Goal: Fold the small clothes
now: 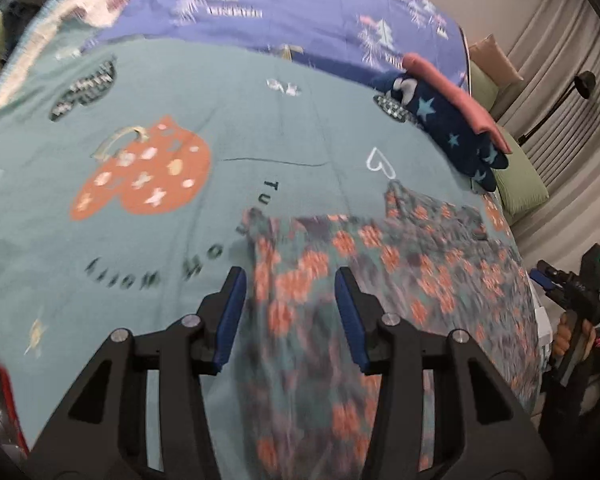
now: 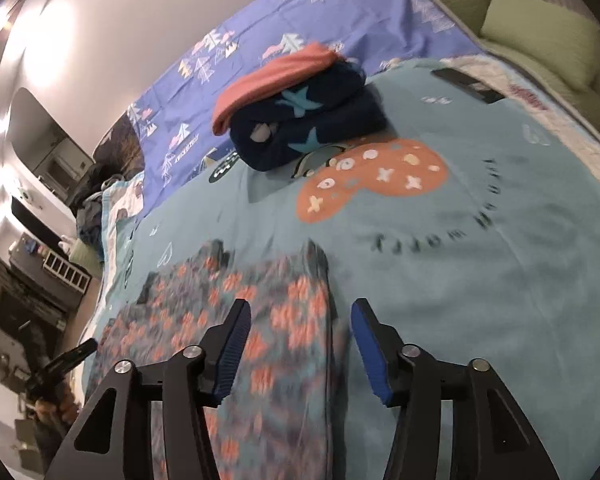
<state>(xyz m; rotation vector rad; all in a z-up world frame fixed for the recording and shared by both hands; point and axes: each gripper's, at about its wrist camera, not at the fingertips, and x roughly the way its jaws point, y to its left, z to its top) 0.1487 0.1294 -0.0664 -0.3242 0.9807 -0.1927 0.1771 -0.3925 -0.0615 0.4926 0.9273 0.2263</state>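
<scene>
A small grey-teal garment printed with orange flowers [image 1: 364, 280] lies spread flat on a teal bedspread with an orange patch and dark lettering [image 1: 180, 100], at its near edge (both views are motion-blurred). The left gripper [image 1: 290, 312] hovers over one side of it, jaws spread and holding nothing. The right gripper [image 2: 300, 344] hangs over the opposite edge, likewise spread. Farther back sits a folded stack: navy star-patterned fleece [image 2: 300, 128] under a coral cloth [image 2: 272, 76], near a blue tree-print sheet [image 2: 340, 8].
</scene>
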